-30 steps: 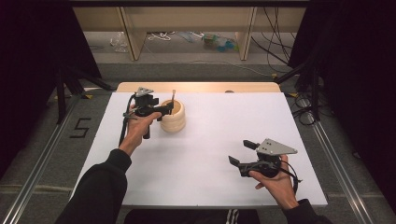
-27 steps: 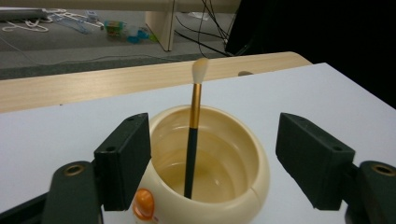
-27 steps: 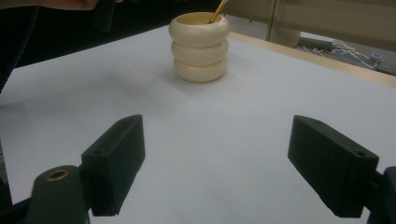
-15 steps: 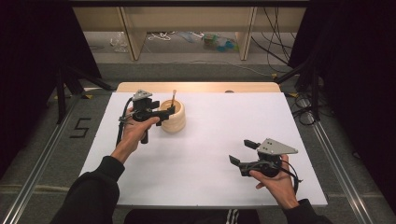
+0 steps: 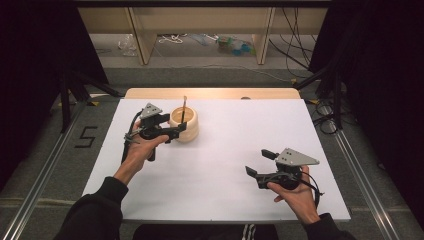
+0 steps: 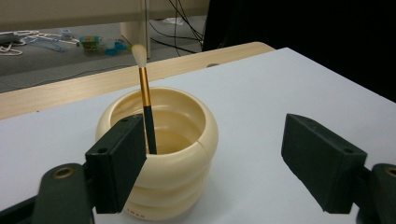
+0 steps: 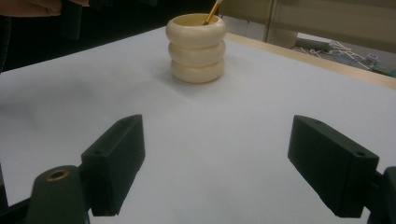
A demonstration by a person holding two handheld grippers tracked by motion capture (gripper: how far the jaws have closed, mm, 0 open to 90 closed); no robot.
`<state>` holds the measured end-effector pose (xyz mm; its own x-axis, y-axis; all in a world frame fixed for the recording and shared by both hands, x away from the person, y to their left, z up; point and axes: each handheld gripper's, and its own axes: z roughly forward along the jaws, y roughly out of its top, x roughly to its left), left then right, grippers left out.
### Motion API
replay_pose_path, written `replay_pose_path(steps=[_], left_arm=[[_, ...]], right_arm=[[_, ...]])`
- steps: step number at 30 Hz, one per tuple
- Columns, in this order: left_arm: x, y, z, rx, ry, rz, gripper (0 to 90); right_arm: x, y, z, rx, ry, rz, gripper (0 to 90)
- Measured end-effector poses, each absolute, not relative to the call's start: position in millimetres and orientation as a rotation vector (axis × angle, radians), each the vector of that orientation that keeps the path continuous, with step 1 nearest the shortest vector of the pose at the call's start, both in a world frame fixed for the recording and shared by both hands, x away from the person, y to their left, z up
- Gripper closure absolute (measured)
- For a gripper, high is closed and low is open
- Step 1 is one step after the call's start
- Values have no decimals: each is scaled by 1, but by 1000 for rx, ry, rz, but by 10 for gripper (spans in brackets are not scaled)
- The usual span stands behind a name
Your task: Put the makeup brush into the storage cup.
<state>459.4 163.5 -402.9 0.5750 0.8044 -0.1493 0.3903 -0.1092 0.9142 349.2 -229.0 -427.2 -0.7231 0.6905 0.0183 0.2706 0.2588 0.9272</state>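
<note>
My two grippers are black, each with a pair of blocky rectangular jaws carrying a small screw hole in the pad face and a brass-ringed pivot at the base. On top of my left gripper (image 5: pixel 176 131) and my right gripper (image 5: pixel 257 163) sits a grey three-cornered plate, and a black cable loops off each body. I wear black long sleeves (image 5: pixel 95 212)

Lab-style recording room, white table (image 5: pixel 220 195) on a wooden bench (image 5: pixel 210 93), black curtains (image 5: pixel 380 75) at both sides, floor rails (image 5: pixel 357 172), loose cables (image 5: pixel 295 35), floor marker "5" (image 5: pixel 86 136), clutter under a wooden shelf (image 5: pixel 200 20)
</note>
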Motion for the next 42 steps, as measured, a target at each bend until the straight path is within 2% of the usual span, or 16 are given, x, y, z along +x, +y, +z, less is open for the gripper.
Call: replay_pose_path(steps=[13,18,37,42], left_arm=[[437,178,-407,1680,963,488,203],[429,181,-407,1677,937,506,155],[406,184,-419,1697,861,519,154],[401,183,-422,1719,832,518,154]], right_arm=[[349,-229,-427,890,2147,1455,197],[349,-229,-427,891,2142,1459,197],[347,-230,-426,885,2155,1440,191],[348,-228,-427,891,2124,1480,160]])
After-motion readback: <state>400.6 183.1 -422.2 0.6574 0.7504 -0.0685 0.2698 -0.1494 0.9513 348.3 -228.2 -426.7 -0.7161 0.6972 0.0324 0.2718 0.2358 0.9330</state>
